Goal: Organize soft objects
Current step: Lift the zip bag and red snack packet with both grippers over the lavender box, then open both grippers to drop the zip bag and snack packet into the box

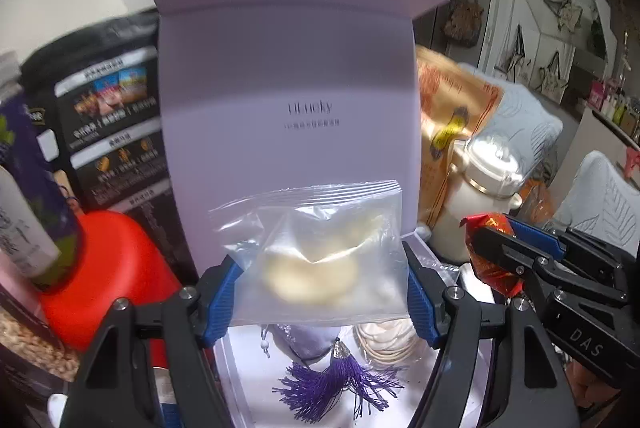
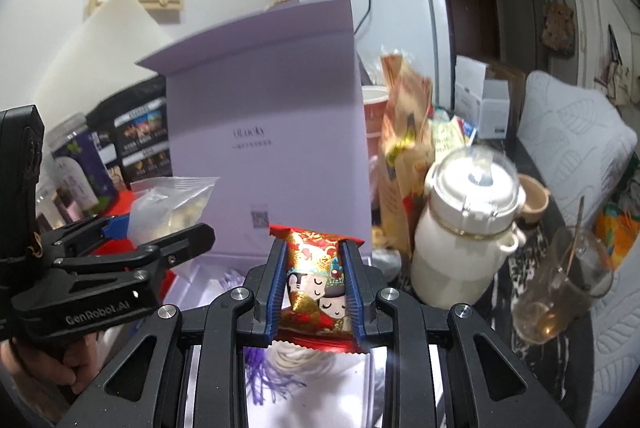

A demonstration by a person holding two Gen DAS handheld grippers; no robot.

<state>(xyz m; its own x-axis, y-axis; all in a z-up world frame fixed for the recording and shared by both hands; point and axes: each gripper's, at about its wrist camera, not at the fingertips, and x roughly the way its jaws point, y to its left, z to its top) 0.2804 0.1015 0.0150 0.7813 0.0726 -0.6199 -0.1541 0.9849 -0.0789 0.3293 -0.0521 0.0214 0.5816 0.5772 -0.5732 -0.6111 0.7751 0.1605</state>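
My left gripper (image 1: 320, 288) is shut on a clear zip bag (image 1: 316, 248) with a pale soft lump inside, held above the open lilac box (image 1: 288, 100). The bag also shows in the right wrist view (image 2: 172, 204). My right gripper (image 2: 314, 288) is shut on a red and gold snack packet (image 2: 316, 280), also above the box; the packet shows at the right of the left wrist view (image 1: 492, 252). Inside the box lie a purple tassel pouch (image 1: 332, 372) and a stack of round cotton pads (image 1: 384, 344).
A white jar with a clear lid (image 2: 468, 224) stands right of the box, with an orange bag (image 2: 404, 156) behind it and a glass cup with a spoon (image 2: 560, 280) further right. A red container (image 1: 112, 268) and bottles (image 1: 24, 188) stand on the left.
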